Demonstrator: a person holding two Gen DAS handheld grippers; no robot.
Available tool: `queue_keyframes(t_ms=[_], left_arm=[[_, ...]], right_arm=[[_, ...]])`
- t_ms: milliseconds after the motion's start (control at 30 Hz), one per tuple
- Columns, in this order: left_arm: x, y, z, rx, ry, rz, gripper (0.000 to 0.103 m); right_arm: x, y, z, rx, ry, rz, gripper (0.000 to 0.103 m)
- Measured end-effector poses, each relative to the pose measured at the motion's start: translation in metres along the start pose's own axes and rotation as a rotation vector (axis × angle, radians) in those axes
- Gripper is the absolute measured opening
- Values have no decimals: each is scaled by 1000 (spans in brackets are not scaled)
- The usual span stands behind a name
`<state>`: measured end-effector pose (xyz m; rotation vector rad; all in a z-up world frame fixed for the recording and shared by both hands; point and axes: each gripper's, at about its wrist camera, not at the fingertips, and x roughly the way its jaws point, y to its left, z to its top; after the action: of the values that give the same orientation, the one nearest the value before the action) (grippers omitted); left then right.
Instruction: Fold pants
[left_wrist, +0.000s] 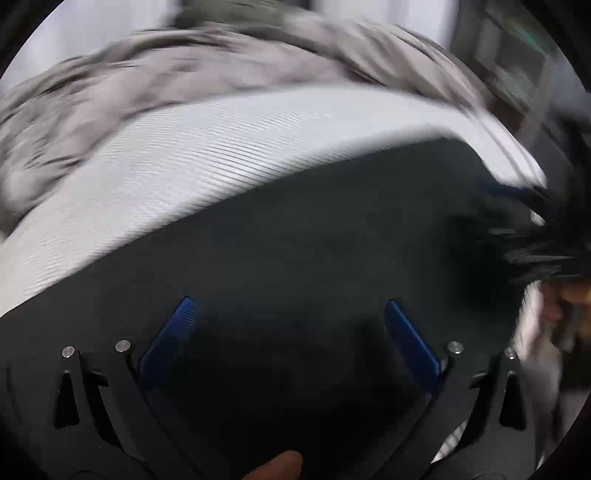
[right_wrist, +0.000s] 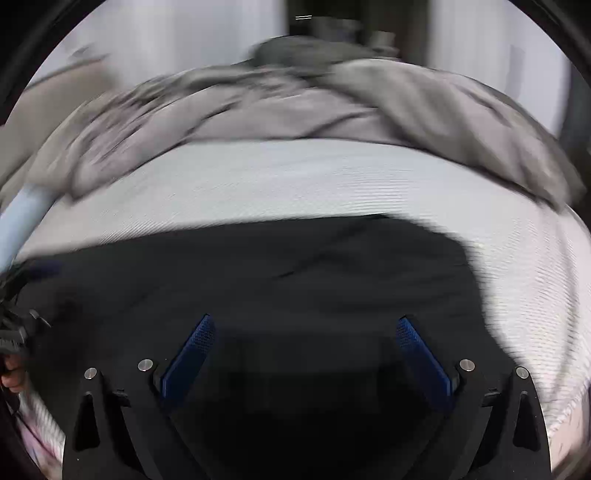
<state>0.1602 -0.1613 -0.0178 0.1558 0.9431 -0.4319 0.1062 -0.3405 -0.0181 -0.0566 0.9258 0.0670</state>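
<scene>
1. Left gripper (left_wrist: 286, 306): blue-padded fingers (left_wrist: 173, 332) spread wide, nothing between them; poised low over dark cloth, probably to take a fresh hold.
2. Right gripper (right_wrist: 306, 325): likewise released, blue pads (right_wrist: 421, 350) well apart, empty; aimed along the same dark cloth.
3. Pants (right_wrist: 258, 277): black, spread fairly flat on the bed with shallow creases; filled the space under and ahead of both pairs of fingers, far edge beyond the tips. Contact with the pads not determinable through blur.
4. Sheet (right_wrist: 295, 184): white, ribbed, bare beyond the pants; presumably the folding surface.
5. Blanket (left_wrist: 184, 74): grey, rumpled, bunched at the far side of the sheet, apart from the pants, seemingly pushed aside for room.
6. Fingertip (left_wrist: 280, 465): at the bottom edge of the left view, of the hand holding that tool.
7. Fold stage: not determinable.
</scene>
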Motion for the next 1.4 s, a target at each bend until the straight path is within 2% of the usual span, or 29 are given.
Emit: queue_keyframes(t_ms=[33,67,133,200,233,300,367,400,467,500,567,667,700,733,800,900,1033,1067,1133,1167,1200,1233,1300,1367,1400], left_arm=[[8,-16,-8,36,31,1,102],[16,-22,-15,59,53,39,102],[14,-15,-28,25,49,43,102],[2,19,-44,-53,43,17,102],[-6,35,-49,-83,41,30,103],[-21,68,-66,-145,37,87,103],[-34,96,-82,-184,35,172,103],[-38,109,-87,-204,38,213,103],[-53,130,-103,-256,29,273,103],[-60,138,-109,-274,20,288,103],[-73,156,-122,-304,19,310,103],[-86,182,-141,-327,22,355,103],[-88,191,-145,-319,23,344,102],[-93,196,-149,-315,13,281,102],[-105,195,-163,-295,0,250,102],[-121,184,-170,-299,-16,301,101],[-162,179,-178,-290,-120,317,101],[-170,186,-181,-307,-136,343,101],[-177,198,-195,-358,-117,408,100],[-175,207,-198,-394,-100,430,98],[-174,220,-205,-442,-86,441,90],[-170,233,-210,-491,-77,437,78],[-163,259,-228,-566,-52,411,65],[-163,277,-241,-600,-71,426,57],[-166,284,-246,-607,-74,443,46]], right_arm=[[7,18,-6,-54,24,25,100],[16,34,-16,-119,58,27,100],[24,44,-34,-190,85,-15,100],[13,25,-46,-174,48,-28,100],[7,5,-50,-146,42,-69,100],[-6,-33,-58,-129,20,-152,100],[-14,-59,-67,-126,19,-318,102],[-17,-69,-70,-108,15,-340,103],[-22,-88,-74,-29,17,-283,102],[-24,-88,-76,-21,15,-282,102],[-24,-77,-73,-68,-2,-320,103],[-20,-69,-74,-90,1,-323,102],[-18,-67,-77,-79,4,-320,102],[-19,-67,-79,-63,3,-310,102],[-18,-69,-74,-42,1,-288,102],[-10,-73,-68,-30,-2,-277,102],[-17,-62,-62,-17,-19,-268,103],[-22,-56,-61,-20,-31,-258,103],[-30,-43,-59,-39,-60,-222,103],[-33,-35,-59,-40,-73,-185,103],[-34,-29,-57,-40,-82,-148,103],[-35,-17,-58,-52,-88,-89,103],[-32,8,-62,-103,-87,11,103],[-23,26,-69,-164,-63,25,103],[-16,32,-73,-192,-48,-2,102]])
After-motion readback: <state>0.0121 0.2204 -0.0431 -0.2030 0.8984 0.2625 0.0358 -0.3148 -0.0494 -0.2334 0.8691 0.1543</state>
